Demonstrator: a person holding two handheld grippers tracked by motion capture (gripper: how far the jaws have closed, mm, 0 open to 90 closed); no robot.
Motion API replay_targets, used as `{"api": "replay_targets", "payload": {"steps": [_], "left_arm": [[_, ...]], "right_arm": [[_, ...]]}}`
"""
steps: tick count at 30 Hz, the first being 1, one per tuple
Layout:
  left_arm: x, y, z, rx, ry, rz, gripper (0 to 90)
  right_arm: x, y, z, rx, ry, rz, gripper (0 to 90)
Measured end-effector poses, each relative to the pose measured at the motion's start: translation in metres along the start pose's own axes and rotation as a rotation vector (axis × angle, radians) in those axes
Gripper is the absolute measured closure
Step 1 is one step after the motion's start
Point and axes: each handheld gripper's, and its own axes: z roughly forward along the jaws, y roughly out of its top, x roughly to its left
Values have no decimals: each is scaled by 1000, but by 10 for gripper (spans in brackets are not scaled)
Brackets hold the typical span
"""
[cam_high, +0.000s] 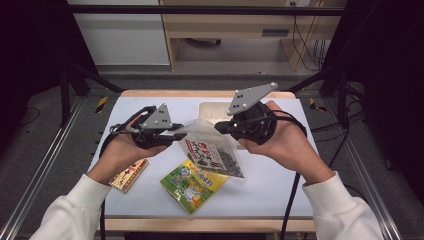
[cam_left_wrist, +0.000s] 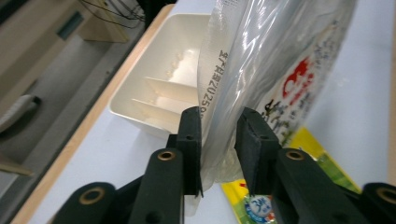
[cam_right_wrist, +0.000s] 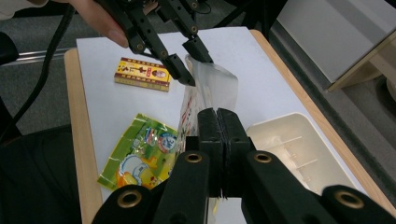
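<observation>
One white divided tray (cam_high: 207, 111), one clear printed bag (cam_high: 212, 150), one yellow-green packet (cam_high: 194, 185), one small box (cam_high: 129, 174). My right gripper (cam_right_wrist: 217, 122) and left gripper (cam_left_wrist: 218, 135) clamp the bag's edges, raised level above the table (cam_high: 280, 190).

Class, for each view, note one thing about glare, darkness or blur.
High view: dark side margins, evenly lit table. Left gripper view: white glare streaks on the clear bag, tray soft behind. Right gripper view: near jaws blurred, yellow box sharper.
</observation>
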Motion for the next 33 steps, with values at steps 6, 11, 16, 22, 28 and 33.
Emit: {"api": "replay_targets", "payload": {"steps": [6,11,16,22,28,33], "left_arm": [[-3,3,1,15,-14,26,766],[-6,10,2,19,-29,36,775],[-8,17,4,47,-24,37,783],[-7,14,7,39,-36,31,778],[-10,14,9,-43,20,28,502],[-5,14,-4,-184,71,-105,283]], "right_arm": [[-2,-6,4,40,-14,-29,827],[-1,-2,17,93,-13,-76,790],[1,5,32,157,-47,-97,787],[-1,3,36,170,-14,-85,876],[-10,-10,28,130,20,4,885],[-16,-20,13,79,8,58,886]]}}
